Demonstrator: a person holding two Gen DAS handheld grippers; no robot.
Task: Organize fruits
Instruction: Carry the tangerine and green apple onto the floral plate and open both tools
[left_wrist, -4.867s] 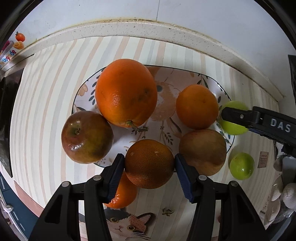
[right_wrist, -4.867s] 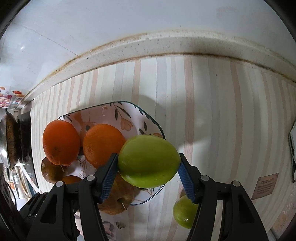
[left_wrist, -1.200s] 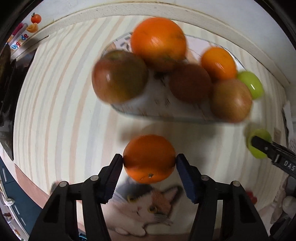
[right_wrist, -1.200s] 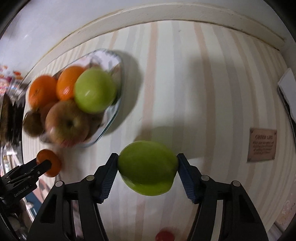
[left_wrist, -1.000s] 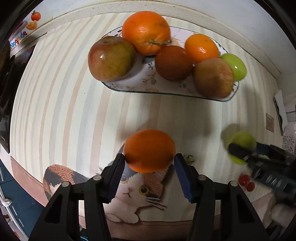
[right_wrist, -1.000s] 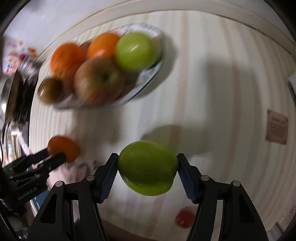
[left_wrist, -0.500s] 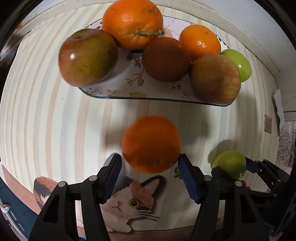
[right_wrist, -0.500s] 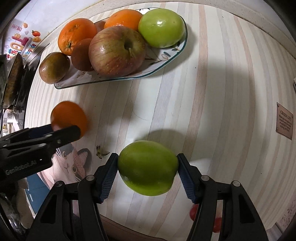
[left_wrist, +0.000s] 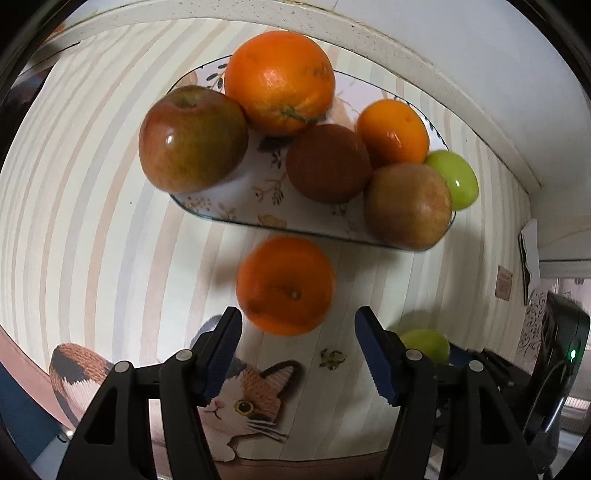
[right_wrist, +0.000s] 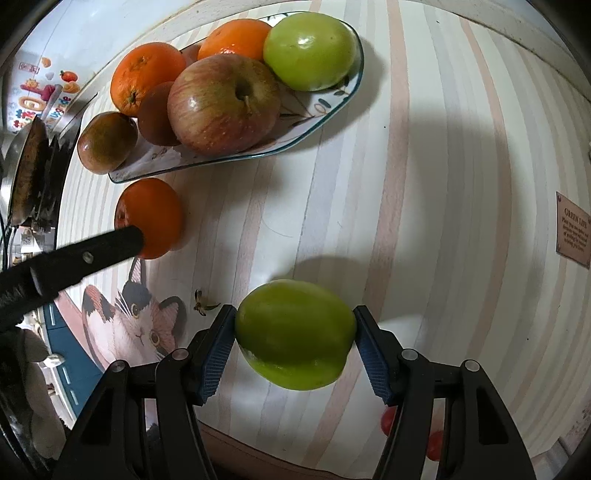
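Since 0.5 s ago the left gripper (left_wrist: 297, 332) has spread, freeing the orange (left_wrist: 285, 285), which sits at frame centre just below the plate (left_wrist: 236, 218). It could roll on the mat. Only the right view shows the right gripper (right_wrist: 295, 332) pinching the green apple (right_wrist: 295, 334), lower centre.

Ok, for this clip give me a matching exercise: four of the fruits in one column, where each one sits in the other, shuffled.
Fruits
1. round orange tangerine off the plate
2. glossy green apple nearest the right camera
3. second green apple
4. large red-green apple with stem up

Places
A. at the far right end of the floral plate
B. clamped by the right tool
C. near the plate's front rim
D. on the striped mat, ahead of the open left tool

Pairs: 1-D, 2-B, 3-A, 4-C
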